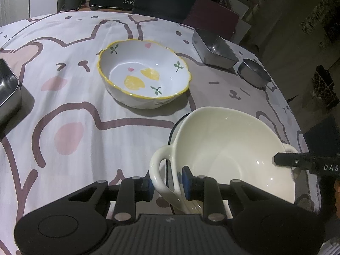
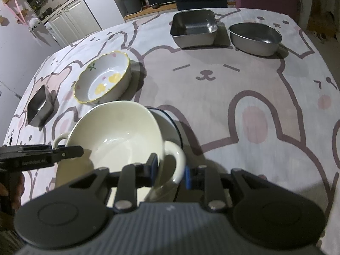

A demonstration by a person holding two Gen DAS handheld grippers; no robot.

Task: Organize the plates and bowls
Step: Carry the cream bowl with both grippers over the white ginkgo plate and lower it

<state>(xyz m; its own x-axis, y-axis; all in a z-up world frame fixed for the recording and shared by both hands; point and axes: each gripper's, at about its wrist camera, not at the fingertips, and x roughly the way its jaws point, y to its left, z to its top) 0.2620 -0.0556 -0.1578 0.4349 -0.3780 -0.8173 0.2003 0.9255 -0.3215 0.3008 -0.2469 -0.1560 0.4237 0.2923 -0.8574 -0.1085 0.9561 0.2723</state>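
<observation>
While tilted, cream bowl [image 1: 229, 148], both tools gripping.

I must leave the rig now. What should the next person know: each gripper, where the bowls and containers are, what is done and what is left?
Left gripper: shut on the left handle of the cream two-handled bowl.
Right gripper: shut on the bowl's right handle. The bowl is tilted, over a blue-rimmed dish near the front edge; whether they touch I cannot tell.
Lemon-print bowl: alone on the tablecloth, mid-table.
Steel containers: square and oval at the far side, one more at the left.
Done: cream bowl gripped with both grippers.
Left: set it down, then gather the lemon bowl and the steel containers.
</observation>
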